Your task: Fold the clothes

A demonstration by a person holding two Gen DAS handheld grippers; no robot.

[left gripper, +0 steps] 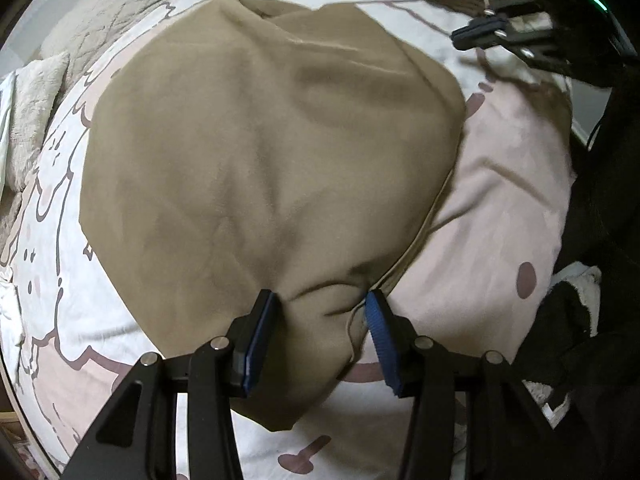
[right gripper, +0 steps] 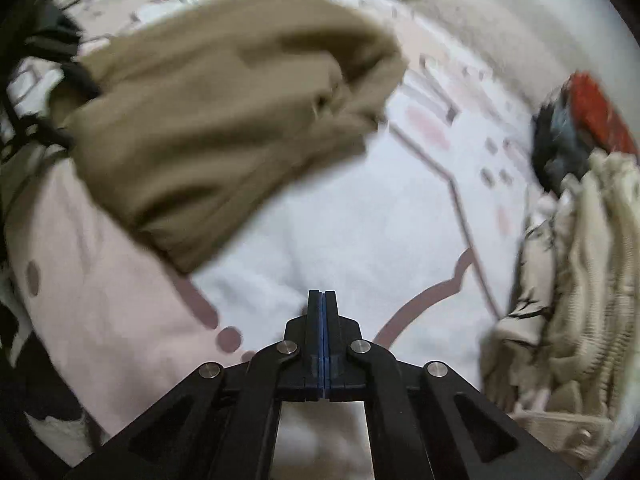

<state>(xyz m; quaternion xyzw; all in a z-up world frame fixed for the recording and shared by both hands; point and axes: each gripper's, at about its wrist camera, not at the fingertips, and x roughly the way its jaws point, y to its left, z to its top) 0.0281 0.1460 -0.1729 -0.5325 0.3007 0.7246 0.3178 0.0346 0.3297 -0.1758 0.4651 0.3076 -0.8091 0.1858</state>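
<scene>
A tan garment (left gripper: 264,152) lies spread and folded over on the patterned bed cover (left gripper: 500,200). My left gripper (left gripper: 322,304) is open, its blue-padded jaws standing either side of the garment's near corner, which bunches up between them. In the right wrist view the same tan garment (right gripper: 224,120) lies at the upper left, blurred. My right gripper (right gripper: 324,296) is shut and empty, over the bare white and pink cover (right gripper: 360,220), apart from the garment. It also shows in the left wrist view (left gripper: 480,34) at the top right.
A pile of cream patterned clothes (right gripper: 568,272) lies at the right, with a red and dark item (right gripper: 580,120) behind it. A fluffy pale blanket (left gripper: 32,112) lies at the left. Dark fabric (left gripper: 592,280) borders the right edge.
</scene>
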